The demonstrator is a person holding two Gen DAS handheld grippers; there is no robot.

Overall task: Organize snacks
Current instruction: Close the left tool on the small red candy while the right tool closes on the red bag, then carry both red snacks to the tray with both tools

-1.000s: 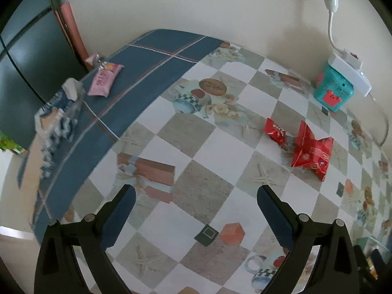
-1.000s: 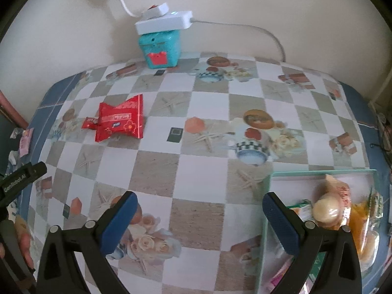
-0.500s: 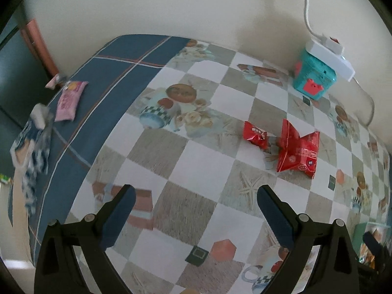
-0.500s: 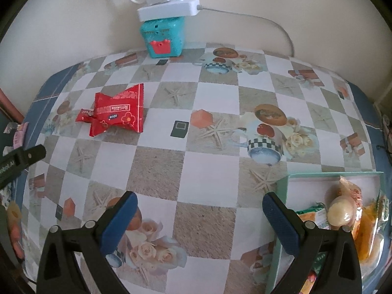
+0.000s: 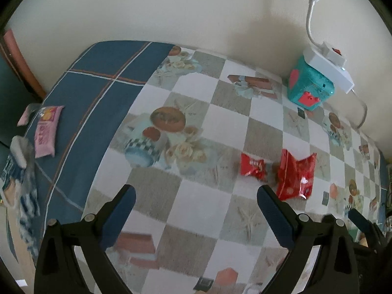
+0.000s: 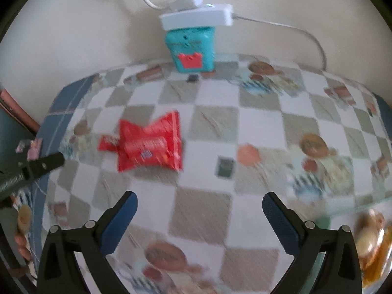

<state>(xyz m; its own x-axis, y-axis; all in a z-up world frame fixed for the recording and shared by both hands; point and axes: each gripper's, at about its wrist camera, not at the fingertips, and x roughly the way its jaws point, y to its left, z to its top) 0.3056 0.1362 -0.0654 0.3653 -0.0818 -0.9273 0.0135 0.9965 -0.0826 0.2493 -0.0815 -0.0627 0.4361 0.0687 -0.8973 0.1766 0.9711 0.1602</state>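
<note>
Spreading under both cameras, the table [image 5: 201, 210] wears a checkered cloth with a blue border, largest of all that shows. Next down, the left tongs [image 5: 196, 197] hang over it with jaws wide apart and nothing between them; the right tongs [image 6: 199, 202] hang likewise, spread wide and empty. Ahead of the right tongs and a little to their left lies the big red bag [image 6: 149, 143], flat on the cloth; from the left tongs the same bag sits just beyond the right finger [image 5: 272, 210]. Far ahead of both, against the wall, stands a teal box [image 6: 192, 49] with a white power strip [image 6: 196, 18] resting on top, its cord running off along the wall. Well off to the left of the left tongs, on the blue border, lies a pink packet [image 5: 46, 129], and nearer the edge a blue-and-white pack [image 5: 19, 178], blurred. At the lower right edge of the right wrist view a heap of snacks [image 6: 372, 240] shows, too smeared to tell apart. Smallest, the little red packet [image 5: 252, 169] lies ahead of the left tongs, right of centre, just beside the big bag on its left.
</note>
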